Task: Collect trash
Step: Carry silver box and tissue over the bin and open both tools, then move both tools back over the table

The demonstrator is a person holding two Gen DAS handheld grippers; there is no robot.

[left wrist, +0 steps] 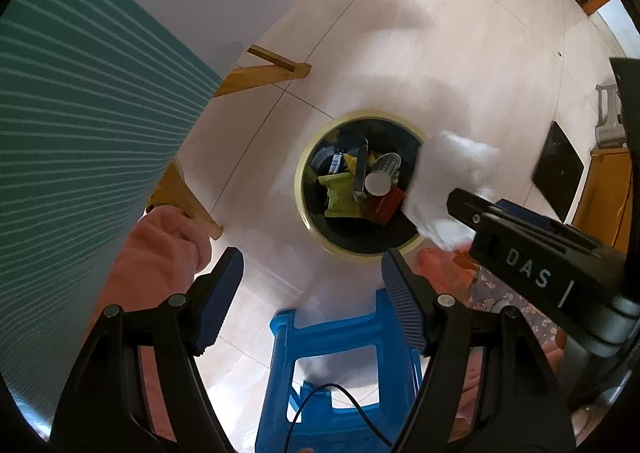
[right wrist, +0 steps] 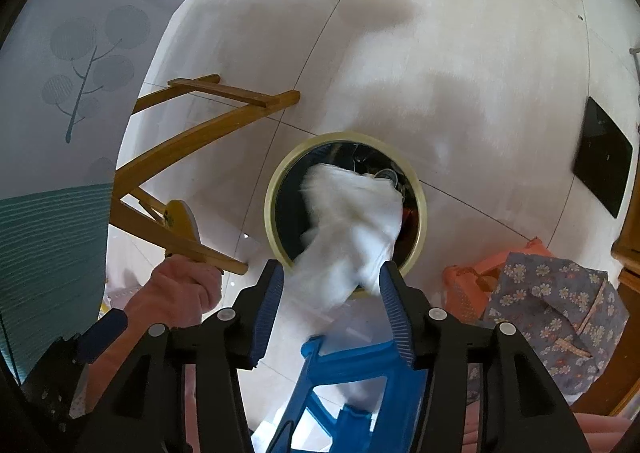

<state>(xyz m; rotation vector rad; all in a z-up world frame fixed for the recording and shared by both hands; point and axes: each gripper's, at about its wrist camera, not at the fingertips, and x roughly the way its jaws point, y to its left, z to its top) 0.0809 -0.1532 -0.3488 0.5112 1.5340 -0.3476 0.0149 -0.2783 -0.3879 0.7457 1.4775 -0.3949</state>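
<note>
- Here we take the round trash bin [left wrist: 362, 183] on the pale floor [left wrist: 440, 53] as our landmark, and both cameras look down into it from above.
- Through the left wrist camera we see the left tool [left wrist: 312, 303] with its blue pads well apart and nothing between them, hanging above the floor just on the near side of the bin.
- That view shows the bin's contents: a yellow-green wrapper [left wrist: 340, 199], a red packet [left wrist: 386, 205] and a grey cylinder [left wrist: 380, 177] lying on a black liner.
- It also shows the right tool [left wrist: 464, 209] from the side, reaching in at the bin's right rim with the white tissue [left wrist: 448, 181] at its tip; from there we cannot tell how its pads stand.
- The right wrist camera settles that: the right tool's pads [right wrist: 394, 309] stand apart, and the blurred tissue lies loose between them, touching the pad nearer the bin's right side.
- In that view the tissue covers most of the bin's mouth, so the rubbish inside is mostly hidden.
- A blue plastic stool [right wrist: 360, 381] sits on the near side of the bin in both views.
- Left of the bin we see wooden legs [right wrist: 188, 141] and a patterned cloth [right wrist: 60, 93].
- Only the right wrist view shows the floral fabric [right wrist: 552, 313] to the bin's right clearly.
</note>
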